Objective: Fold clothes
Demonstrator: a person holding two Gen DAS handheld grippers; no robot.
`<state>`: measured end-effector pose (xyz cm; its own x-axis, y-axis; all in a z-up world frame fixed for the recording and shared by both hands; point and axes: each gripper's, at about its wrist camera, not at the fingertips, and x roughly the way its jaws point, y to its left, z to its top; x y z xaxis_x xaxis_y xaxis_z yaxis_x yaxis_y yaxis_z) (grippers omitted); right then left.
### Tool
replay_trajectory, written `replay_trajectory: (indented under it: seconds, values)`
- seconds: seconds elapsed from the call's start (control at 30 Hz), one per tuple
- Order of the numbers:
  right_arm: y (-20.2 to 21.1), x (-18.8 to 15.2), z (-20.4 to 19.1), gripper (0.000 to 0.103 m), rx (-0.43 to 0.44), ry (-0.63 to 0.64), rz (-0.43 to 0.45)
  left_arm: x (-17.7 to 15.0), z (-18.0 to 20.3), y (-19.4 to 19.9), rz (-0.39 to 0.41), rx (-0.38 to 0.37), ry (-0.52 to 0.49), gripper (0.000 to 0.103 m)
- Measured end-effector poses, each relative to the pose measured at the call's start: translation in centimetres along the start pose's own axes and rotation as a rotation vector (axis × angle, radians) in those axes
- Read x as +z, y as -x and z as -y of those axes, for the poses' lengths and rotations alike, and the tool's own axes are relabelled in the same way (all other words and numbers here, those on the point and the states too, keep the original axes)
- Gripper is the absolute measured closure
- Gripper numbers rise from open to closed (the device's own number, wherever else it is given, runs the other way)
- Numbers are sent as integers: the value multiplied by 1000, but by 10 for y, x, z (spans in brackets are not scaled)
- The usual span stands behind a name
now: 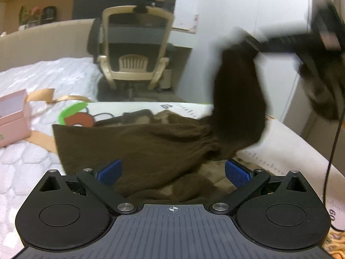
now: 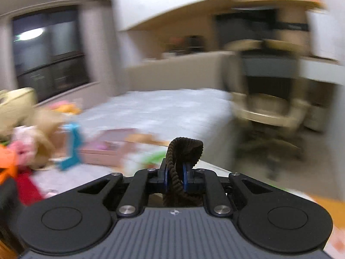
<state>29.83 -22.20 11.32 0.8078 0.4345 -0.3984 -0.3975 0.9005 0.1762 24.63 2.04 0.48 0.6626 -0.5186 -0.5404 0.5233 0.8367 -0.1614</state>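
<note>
Risk noted: right tool (image 2: 175,178) pinched a corner of the dark brown knitted garment (image 1: 138,146), lifting it off the bed (image 1: 43,161); left tool (image 1: 172,172) gaped wide. Swift motion could pull the knit free.

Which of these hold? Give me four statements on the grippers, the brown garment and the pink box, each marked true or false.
1. The right gripper is shut on the brown garment. True.
2. The left gripper is clamped on the garment. False: its jaws stand wide apart, holding nothing.
3. The pink box lies on top of the garment. False: it sits beside it, apart.
4. Part of the garment is lifted off the bed. True.
</note>
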Motion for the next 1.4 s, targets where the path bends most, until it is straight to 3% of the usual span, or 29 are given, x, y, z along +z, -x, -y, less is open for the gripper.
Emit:
replay_trajectory:
  seconds: [0.07, 0.2, 0.27, 0.3, 0.33, 0.4, 0.57, 0.7, 0.73, 0.83, 0.9, 0.93, 1.07, 1.13, 1.23, 1.33, 1.4]
  values:
    - [-39, 16, -38, 91, 98, 47, -23, -2, 3, 3, 4, -7, -11, 0]
    - [-116, 10, -95, 91, 168, 142, -104, -4, 0, 5, 5, -8, 9, 0]
    - [-143, 1, -109, 85, 190, 167, -148, -4, -8, 2, 0, 3, 51, 0]
    - [-149, -1, -109, 77, 205, 147, -155, -4, -12, 1, -3, 9, 72, 0]
    - [-148, -2, -107, 65, 216, 126, -147, -4, -16, 0, -5, 15, 93, 0]
    - [-137, -1, -98, 55, 219, 98, -113, -4, -25, -3, -11, 26, 136, 0]
    - [-84, 1, -56, 44, 146, 78, -24, 3, -47, -25, -21, 61, 286, 0]
    - [-41, -20, -15, 41, 19, 57, -17, 13, -60, -50, -37, 115, 363, 1]
    - [-32, -29, -7, 41, -9, 52, -21, 14, -61, -57, -45, 135, 364, 4]
    - [-11, -56, 16, 40, -86, 38, -40, 17, -63, -71, -77, 199, 323, 56]
    - [-5, -73, 28, 40, -120, 25, -61, 21, -60, -70, -75, 226, 276, 69]
    - [-4, -79, 34, 40, -131, 13, -70, 28, -58, -64, -53, 224, 243, 80]
    - [-13, -81, 45, 40, -146, -17, -58, 63, -42, -33, 125, 282, 43, 80]
    - [-29, -78, 43, 40, -145, 1, -55, 66, -43, -31, 140, 314, 3, 80]
    - [-60, -79, 40, 40, -161, 50, -85, 46, -55, -45, 65, 343, 20, 74]
    - [-102, -93, 37, 40, -195, 120, -196, 16, -70, -65, -48, 366, 58, 59]
    - [-125, -103, 37, 40, -226, 178, -264, 9, -78, -63, -65, 352, 76, 54]
